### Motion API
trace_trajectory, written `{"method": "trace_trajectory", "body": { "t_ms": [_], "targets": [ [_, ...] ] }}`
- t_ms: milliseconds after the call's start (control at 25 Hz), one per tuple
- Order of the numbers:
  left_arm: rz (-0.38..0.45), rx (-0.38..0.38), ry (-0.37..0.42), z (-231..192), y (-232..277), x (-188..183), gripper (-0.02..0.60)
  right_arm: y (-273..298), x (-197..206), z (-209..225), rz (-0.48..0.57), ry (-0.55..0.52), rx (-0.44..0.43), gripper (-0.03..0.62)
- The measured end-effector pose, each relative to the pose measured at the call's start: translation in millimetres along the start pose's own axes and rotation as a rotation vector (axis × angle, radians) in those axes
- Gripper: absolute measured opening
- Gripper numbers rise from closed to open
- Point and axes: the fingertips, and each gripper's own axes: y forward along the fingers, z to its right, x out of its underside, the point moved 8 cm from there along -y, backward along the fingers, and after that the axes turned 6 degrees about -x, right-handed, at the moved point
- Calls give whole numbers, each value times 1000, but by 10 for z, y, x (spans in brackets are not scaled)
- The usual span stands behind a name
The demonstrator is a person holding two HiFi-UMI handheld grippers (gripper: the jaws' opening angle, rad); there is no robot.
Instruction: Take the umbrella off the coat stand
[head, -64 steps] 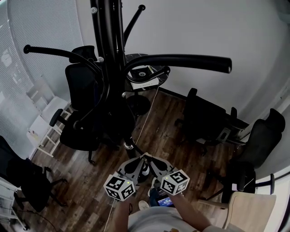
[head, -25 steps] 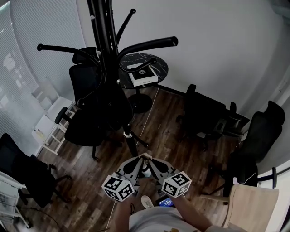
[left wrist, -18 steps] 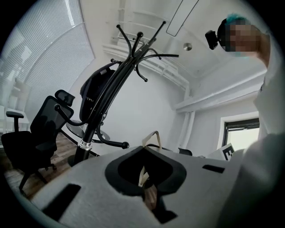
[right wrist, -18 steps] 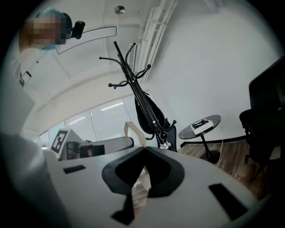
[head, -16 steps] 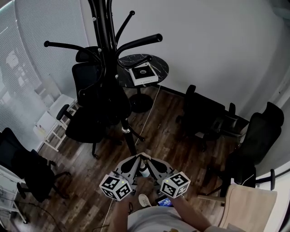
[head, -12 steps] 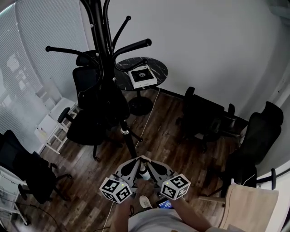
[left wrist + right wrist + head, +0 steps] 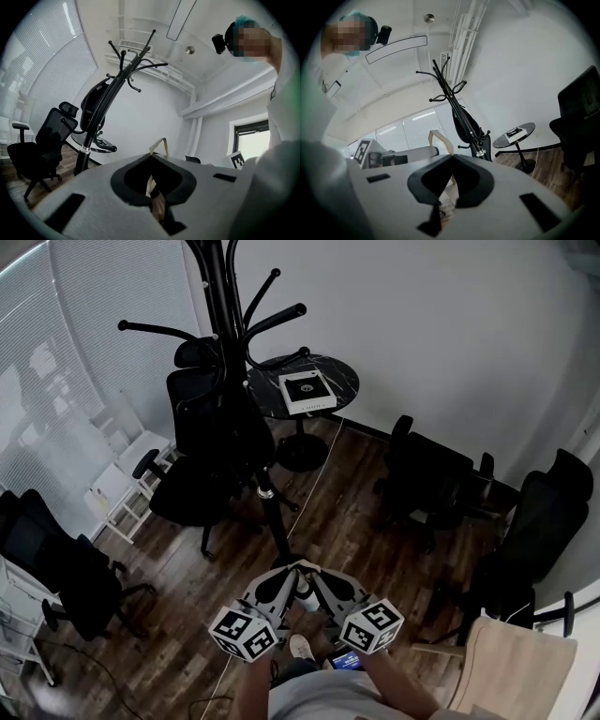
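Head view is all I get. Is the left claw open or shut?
Observer: Shut. In the left gripper view the left claw has its jaws tip to tip, with nothing held.
Operator: And the other one?
Observer: The right claw is shut and empty too, as the right gripper view shows.
Operator: Where is the umbrella? I just see black stuff.
Observer: The right gripper view shows the umbrella folded, hanging along the stand, apart from both claws.
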Motion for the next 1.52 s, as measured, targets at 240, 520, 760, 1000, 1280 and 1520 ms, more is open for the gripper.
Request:
{"method": "trace_trajectory", "body": {
  "t_ms": [240,520,760,1000,1280,1520],
  "targets": [
    [-14,-9,9,81,-125,92,20,-104,85,-89,-20,-2,-23,17],
    [-19,-4,11,140,-152,123,20,-170,91,-108,-28,-4,-16,17],
    [-19,-11,10,103,-183,142,20,-178,107,-114,-47,-35,-6,17],
    [-18,-9,13,110,-187,140,20,-193,114,-115,-39,-24,-7,17],
    [-14,-8,10,127,-176,131,20,-211,100,-136,-43,-38,-14,17],
    [-12,-9,0,127,-200,159,20,-235,119,-156,-51,-53,-17,17]
  ]
}}
